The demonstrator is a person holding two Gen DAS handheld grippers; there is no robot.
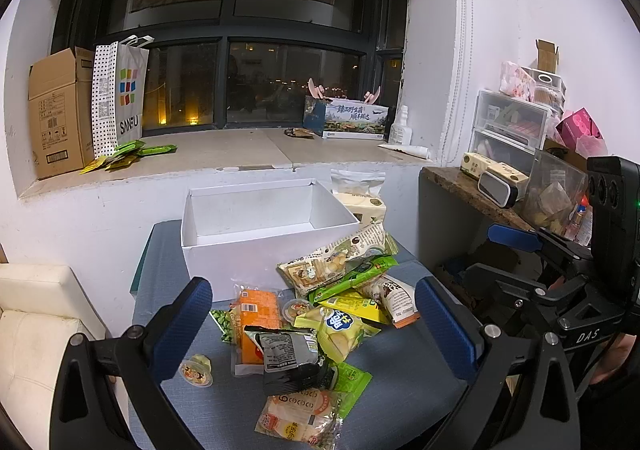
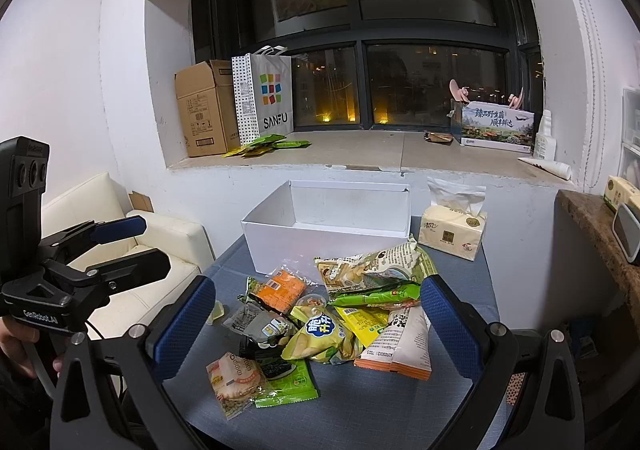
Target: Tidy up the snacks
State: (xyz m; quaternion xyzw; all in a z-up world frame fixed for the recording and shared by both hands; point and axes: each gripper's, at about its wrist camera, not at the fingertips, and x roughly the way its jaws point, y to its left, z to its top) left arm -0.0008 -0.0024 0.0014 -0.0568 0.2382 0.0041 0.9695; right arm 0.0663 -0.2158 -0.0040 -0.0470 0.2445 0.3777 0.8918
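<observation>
A dark night window (image 1: 256,30) fills the white wall above a stone sill (image 1: 224,154) holding a cardboard box (image 1: 60,110) and shopping bag (image 1: 120,98); below, a blue-grey table (image 1: 400,390) carries an empty white box (image 1: 256,226); just in front of it, a heap of snack packets (image 1: 320,314); both grippers — left gripper (image 1: 312,326), right gripper (image 2: 316,326) — hover above it, fingers spread wide, holding nothing.

A cardboard box (image 2: 202,110) and SANFU bag (image 2: 266,98) stand touching, seemingly, on the windowsill (image 2: 360,152)
</observation>
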